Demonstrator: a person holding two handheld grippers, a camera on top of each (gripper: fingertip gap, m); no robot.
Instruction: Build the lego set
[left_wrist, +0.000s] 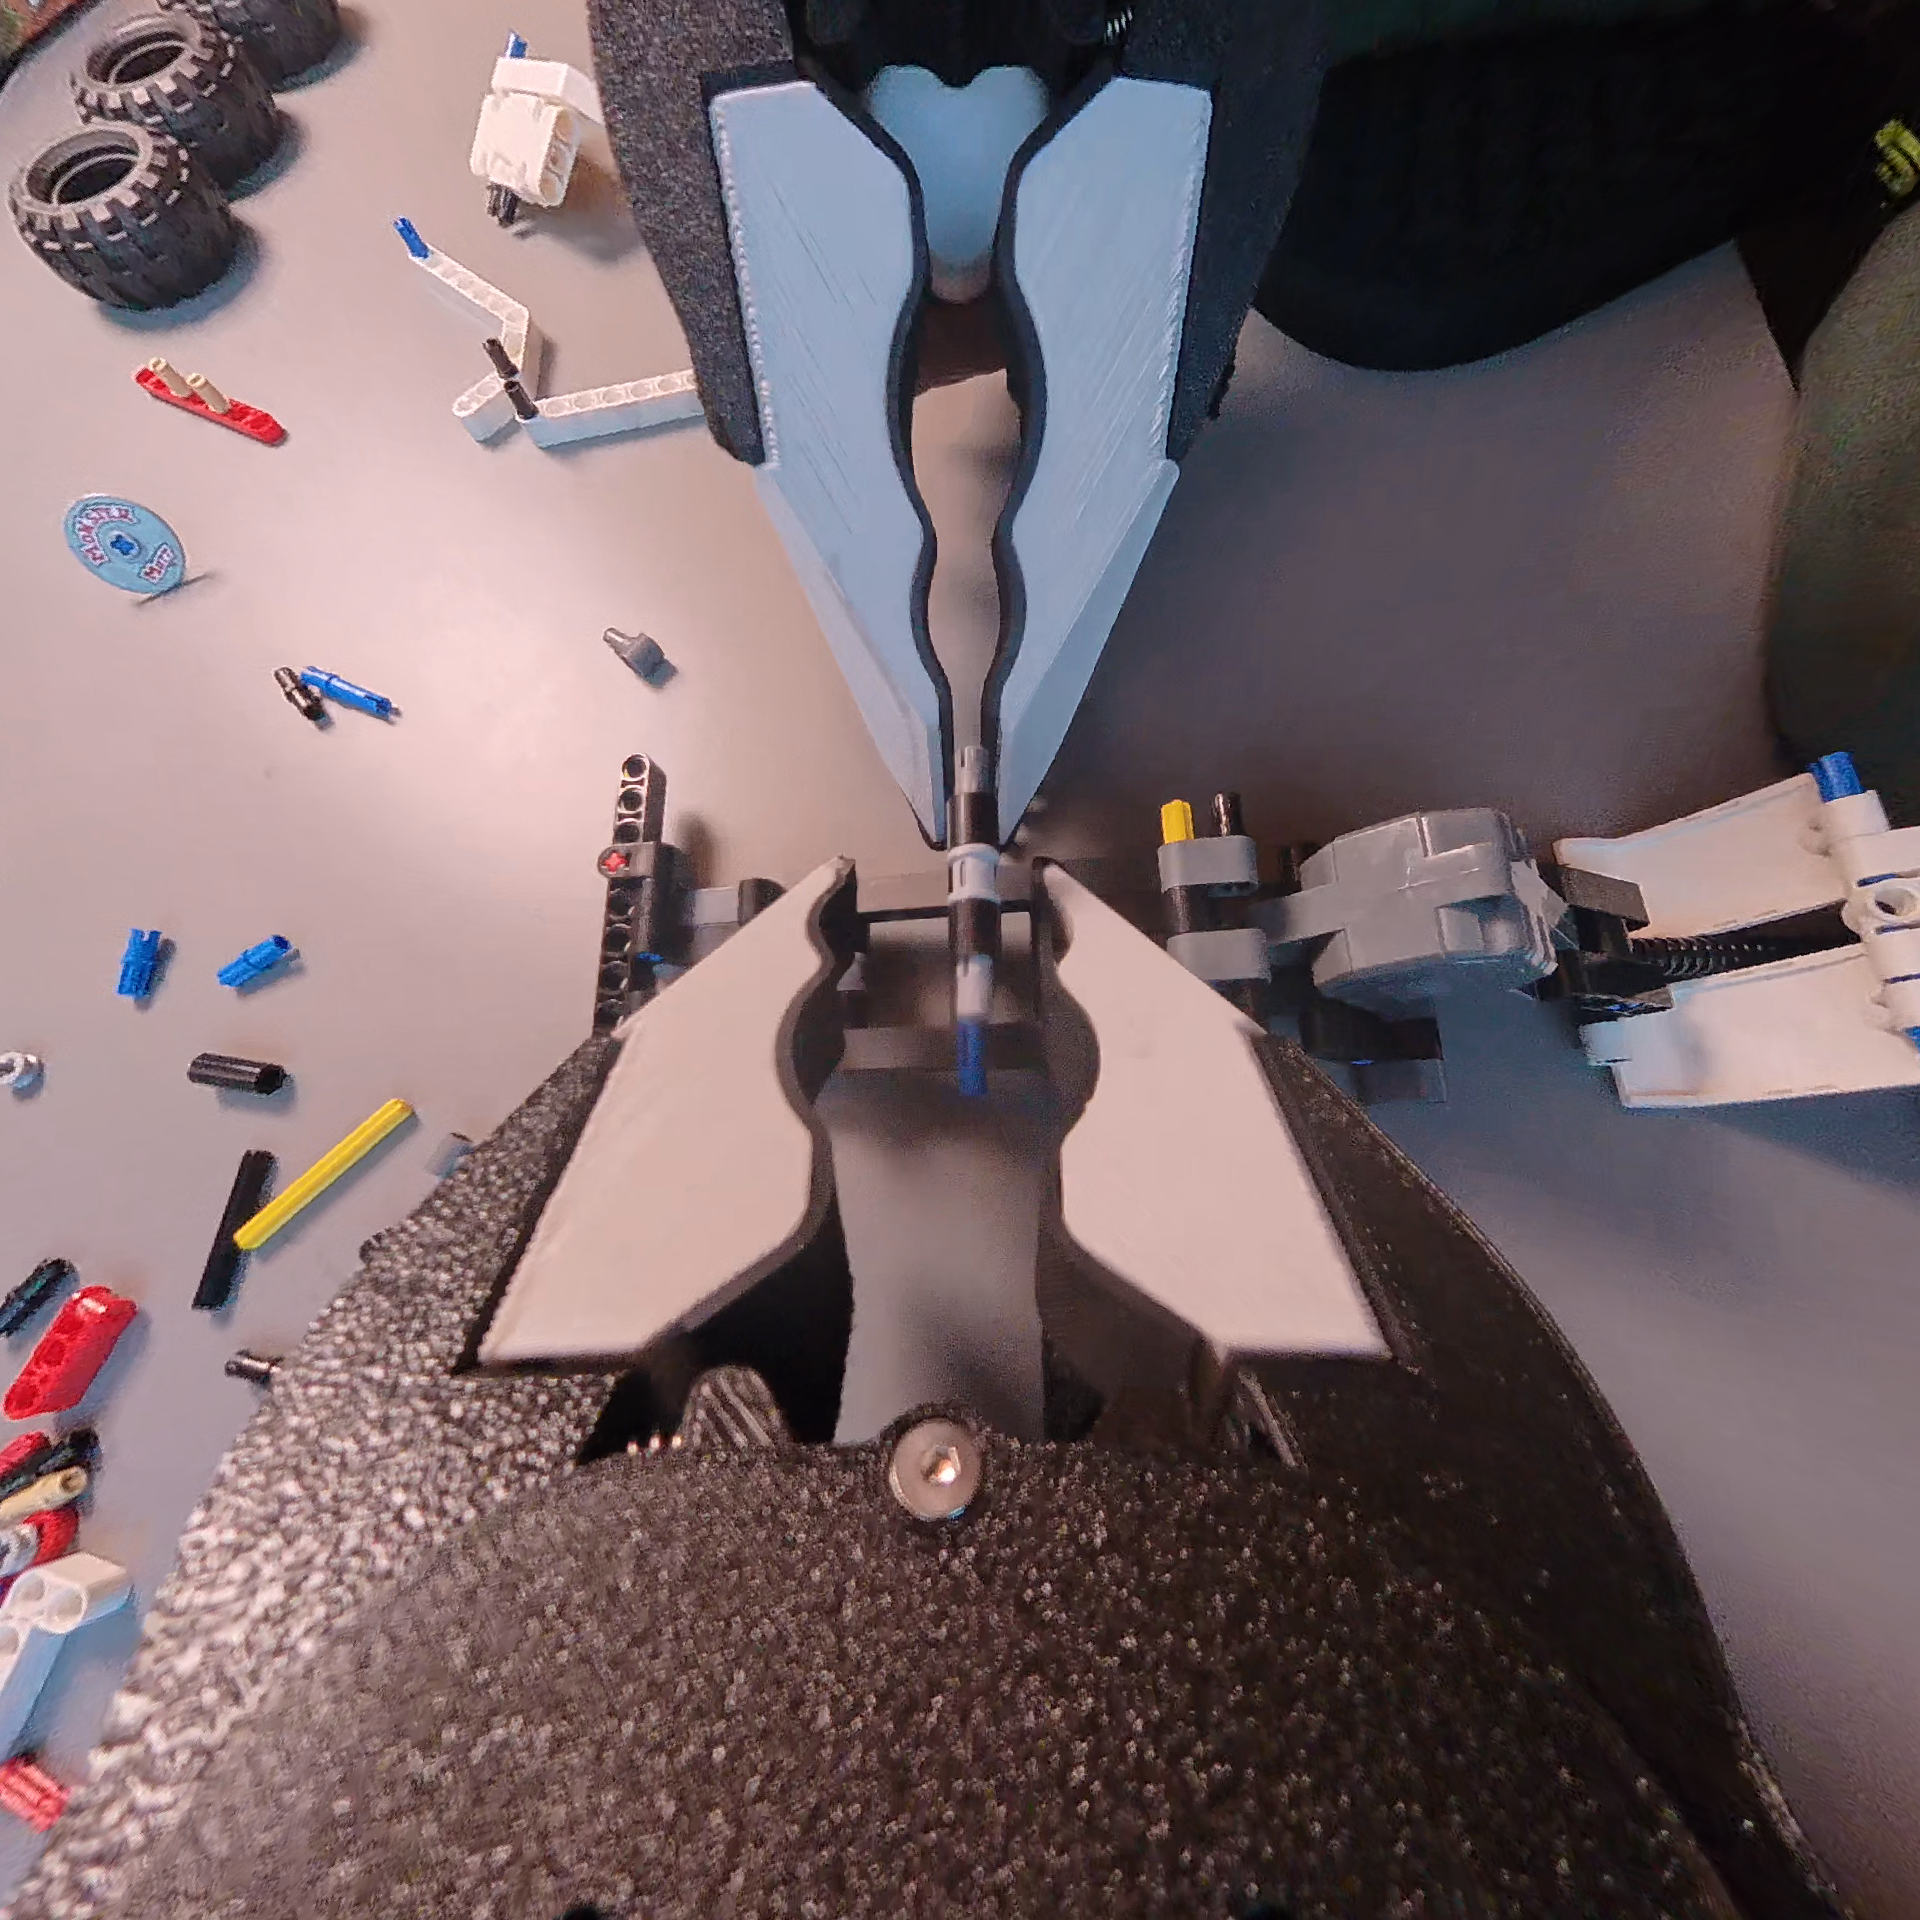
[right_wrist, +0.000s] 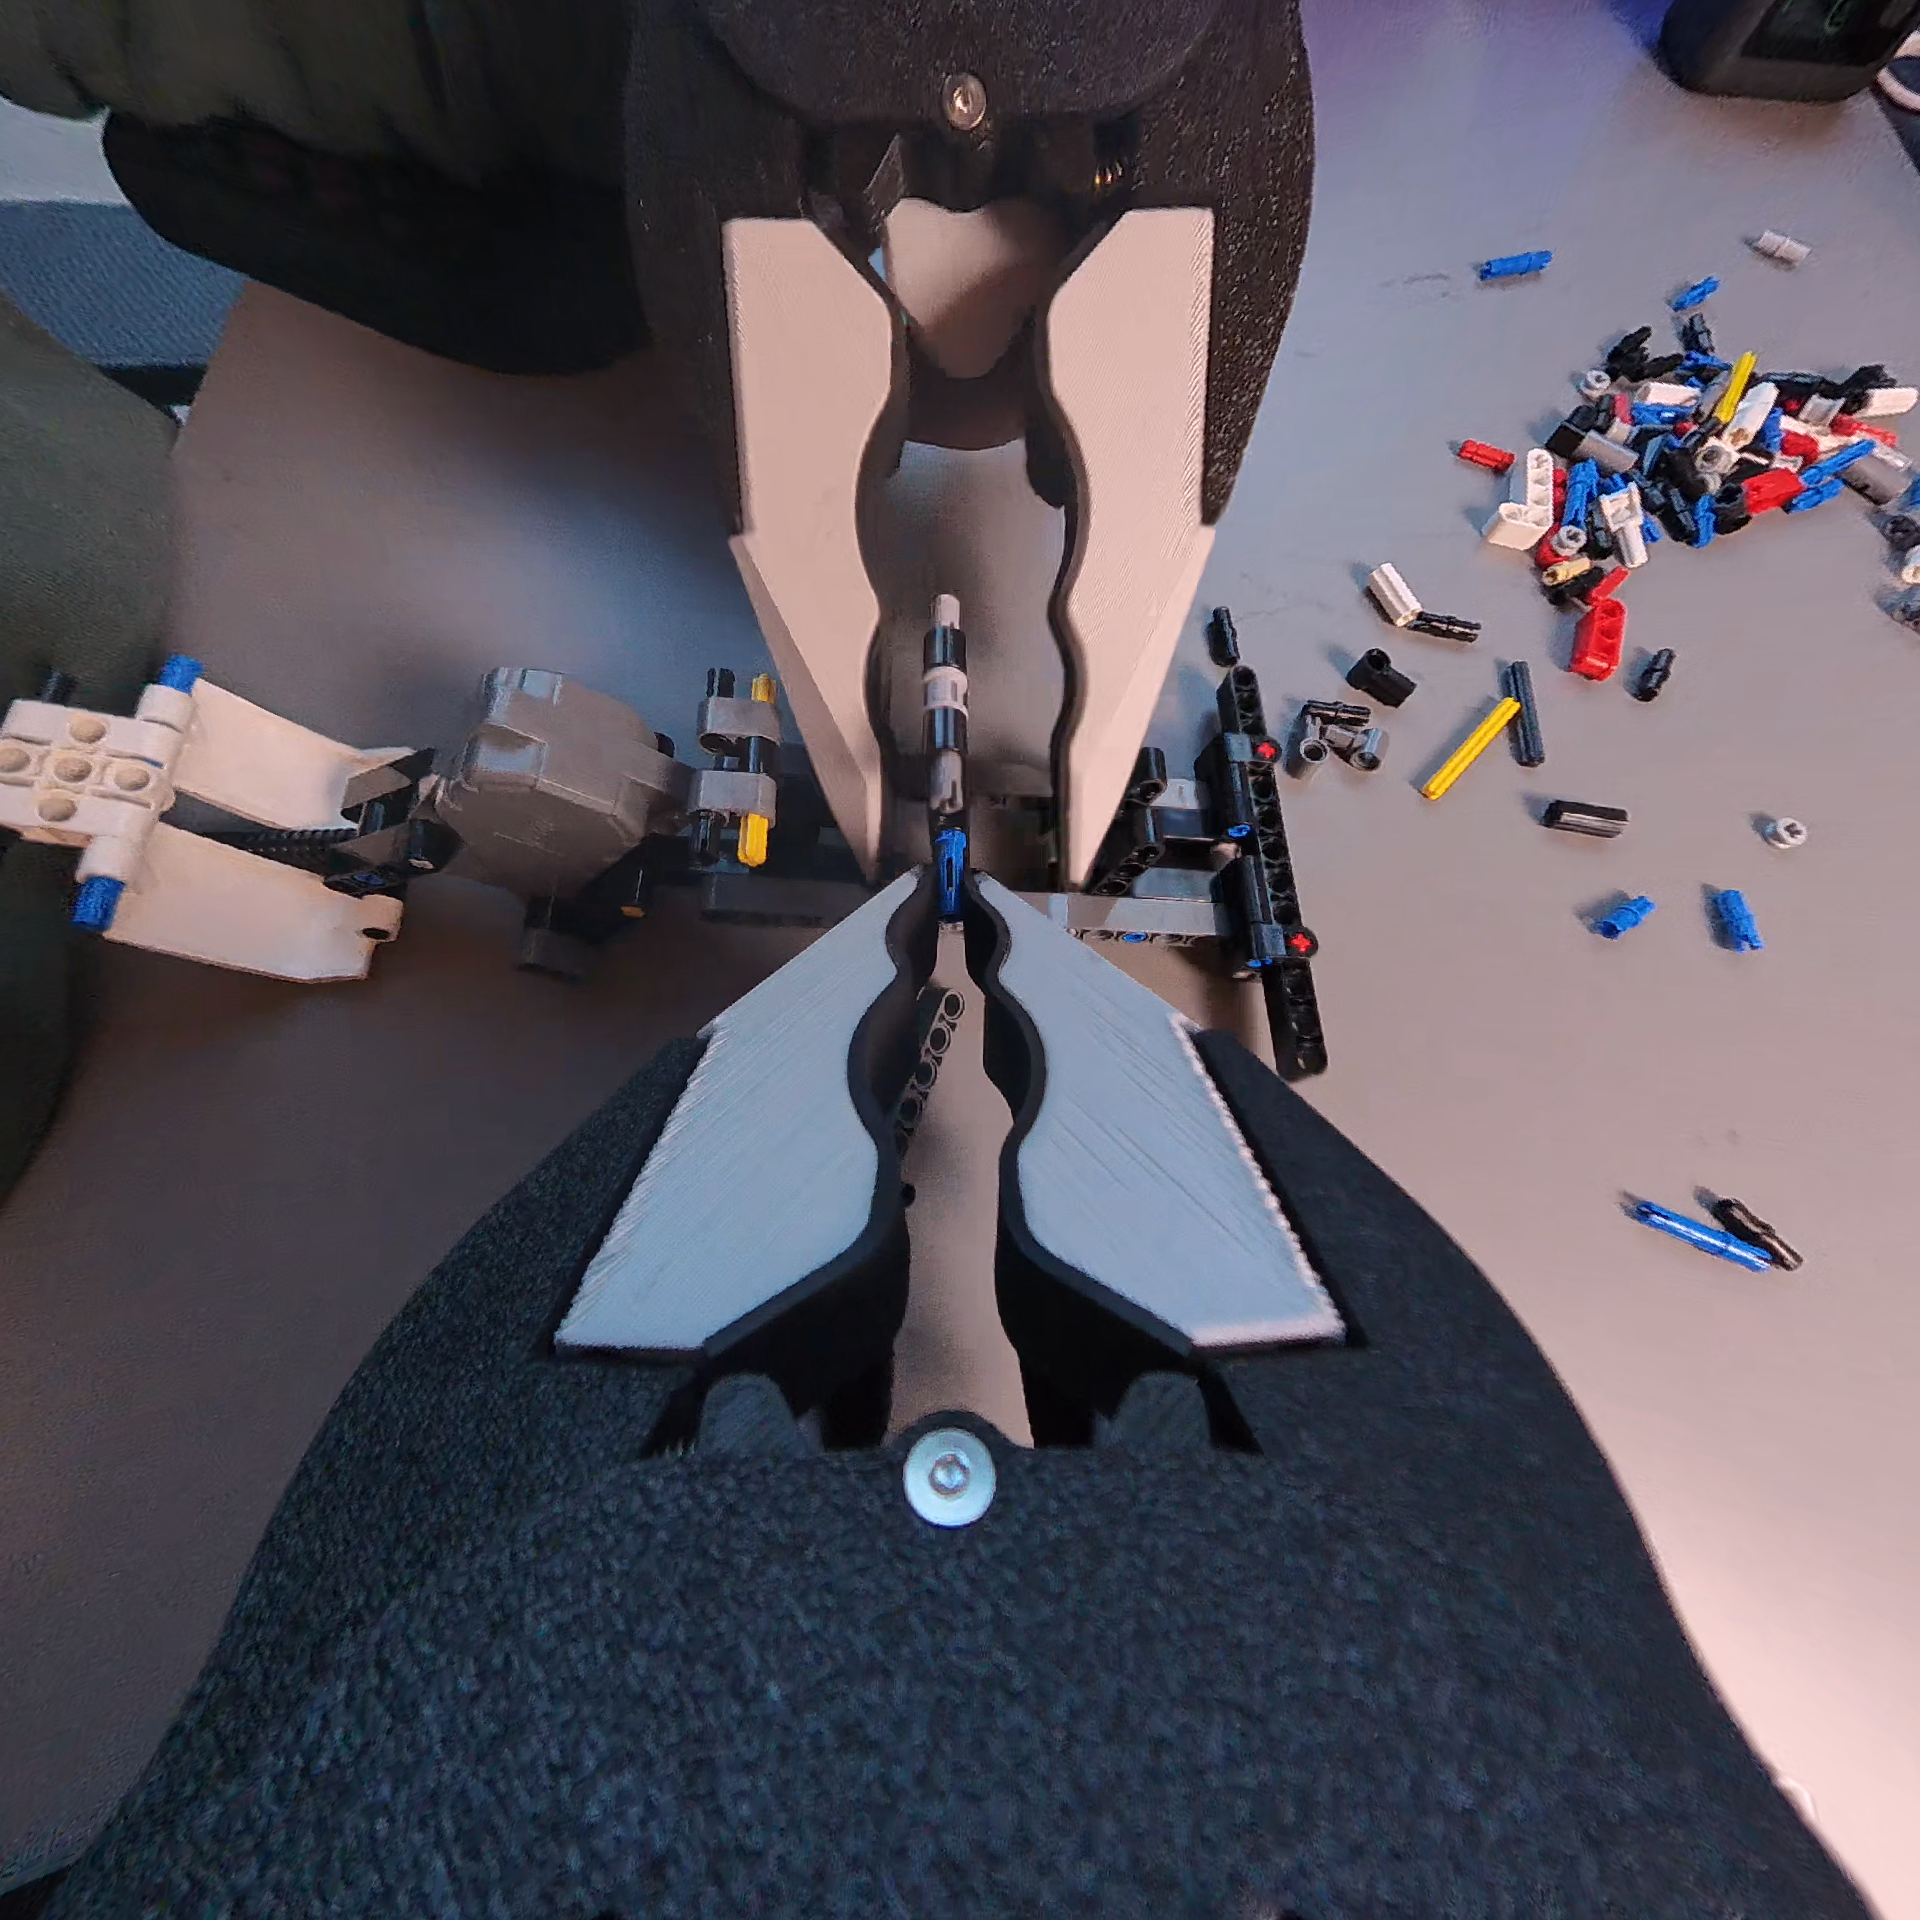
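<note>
Right claw (right_wrist: 948, 883) pinching pin stack (right_wrist: 945, 717); left claw (left_wrist: 940, 883) spread

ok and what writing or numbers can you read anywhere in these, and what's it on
Light blue round disc, left wrist view, at the left: printed lettering around its rim; I won't repeat the words.
Dark object, top right edge of the same view: a yellow-green mark, too blurred to read.
Dark device, top right of the right wrist view: a small greenish mark, too blurred to read.
Nothing else readable.
</note>
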